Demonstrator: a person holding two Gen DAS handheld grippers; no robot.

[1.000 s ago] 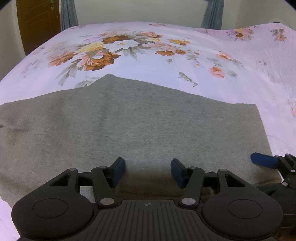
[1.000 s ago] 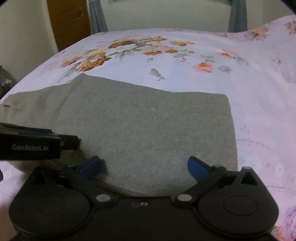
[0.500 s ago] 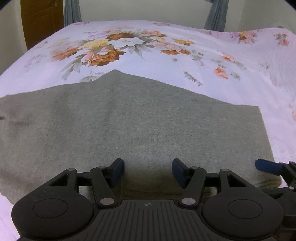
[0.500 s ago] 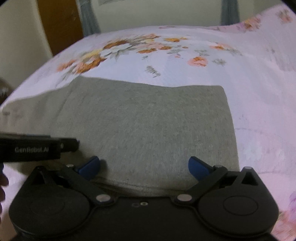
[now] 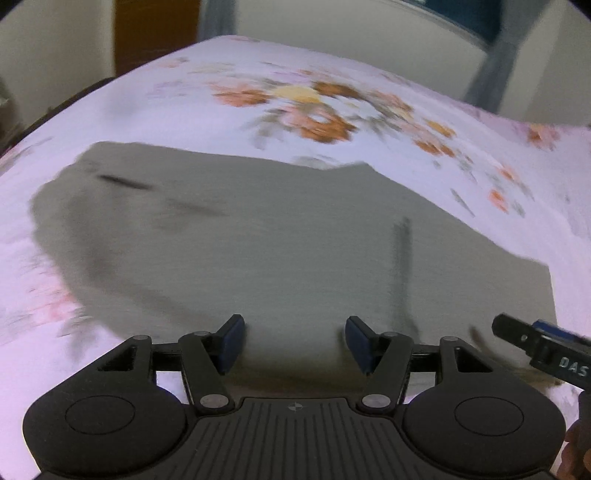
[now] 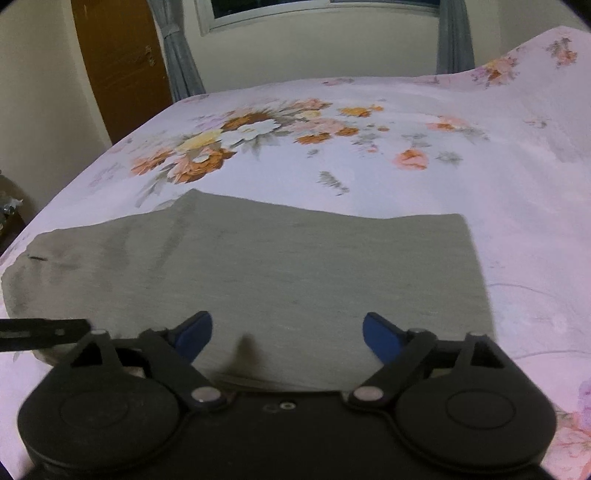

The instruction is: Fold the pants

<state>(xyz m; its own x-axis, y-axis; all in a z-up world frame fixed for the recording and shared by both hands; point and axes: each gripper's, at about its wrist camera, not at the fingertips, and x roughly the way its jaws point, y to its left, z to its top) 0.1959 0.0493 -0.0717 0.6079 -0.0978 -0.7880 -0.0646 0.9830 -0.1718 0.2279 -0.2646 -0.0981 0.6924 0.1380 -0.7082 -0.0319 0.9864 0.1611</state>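
Observation:
The grey pants (image 5: 258,236) lie flat on the bed, folded into a wide slab; they also show in the right wrist view (image 6: 280,269). My left gripper (image 5: 293,341) is open and empty above the near edge of the pants. My right gripper (image 6: 286,334) is open and empty above the near edge further right. The right gripper's tip shows at the right of the left wrist view (image 5: 543,347). The left gripper's tip shows at the left of the right wrist view (image 6: 44,332). The left wrist view is blurred.
The bed has a pink floral sheet (image 6: 369,147) that rises at the far right. A brown door (image 6: 118,70), grey curtains (image 6: 181,59) and a window (image 6: 295,11) stand behind the bed. The bed's left edge (image 5: 55,110) drops to a dark floor.
Both grippers have lifted back from the pants' near edge and stay open. The left view has swung left, now showing the pants' left end. The pants lie still.

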